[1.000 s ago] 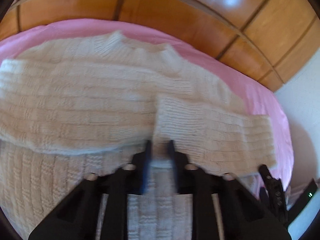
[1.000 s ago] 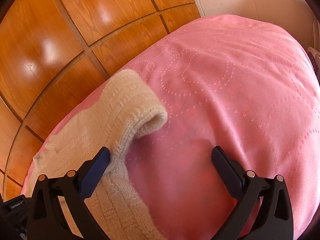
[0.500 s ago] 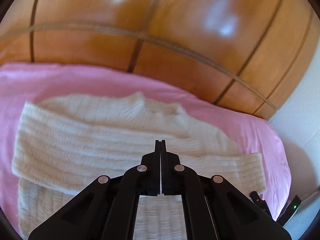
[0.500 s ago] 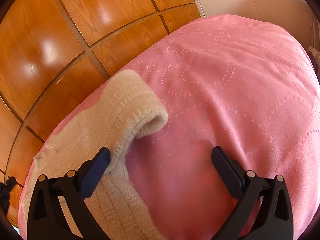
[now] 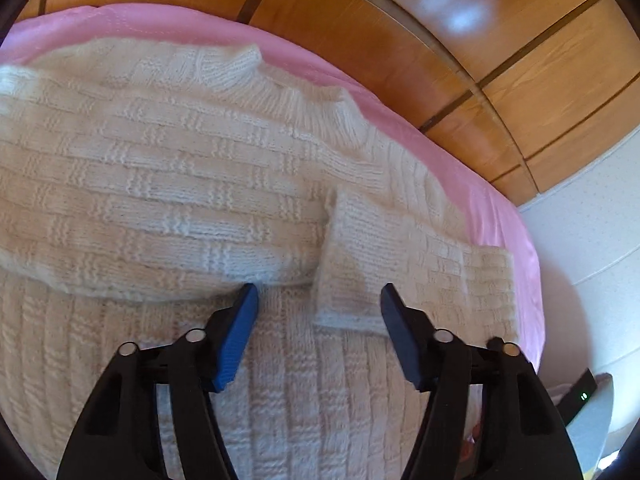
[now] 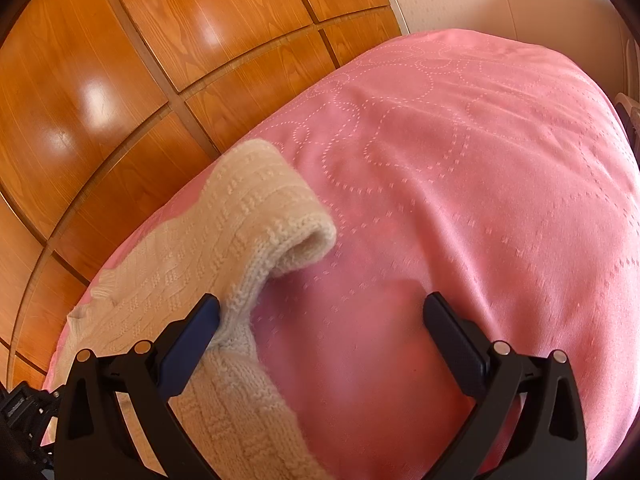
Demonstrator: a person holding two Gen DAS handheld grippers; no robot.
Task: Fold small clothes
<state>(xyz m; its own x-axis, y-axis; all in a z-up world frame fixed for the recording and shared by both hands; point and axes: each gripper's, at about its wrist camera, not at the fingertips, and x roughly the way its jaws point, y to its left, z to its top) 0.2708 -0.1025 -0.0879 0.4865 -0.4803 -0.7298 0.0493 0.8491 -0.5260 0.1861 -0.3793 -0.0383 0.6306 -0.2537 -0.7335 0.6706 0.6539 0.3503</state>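
A cream knitted sweater [image 5: 168,168] lies flat on a pink bedspread [image 5: 472,184], both sleeves folded across its chest. In the left wrist view my left gripper [image 5: 316,308] hovers low over the sweater, its jaws opening. The cuff of the right sleeve [image 5: 356,276] lies between the fingers, and the pads do not press it. In the right wrist view my right gripper [image 6: 320,316] stands wide open over the bedspread [image 6: 460,200]. Its left finger [image 6: 192,340] rests against the folded sweater edge [image 6: 256,220], with only pink cloth between the fingers.
A glossy wooden panelled wall [image 5: 400,32] runs along the far side of the bed. A pale wall [image 5: 584,248] stands to the right. A dark device with a green light [image 5: 580,394] sits at the lower right of the left wrist view.
The left gripper let go of the sleeve cuff, drew back and up while shut, then came down over the cuff again with its jaws apart. The right gripper has not moved.
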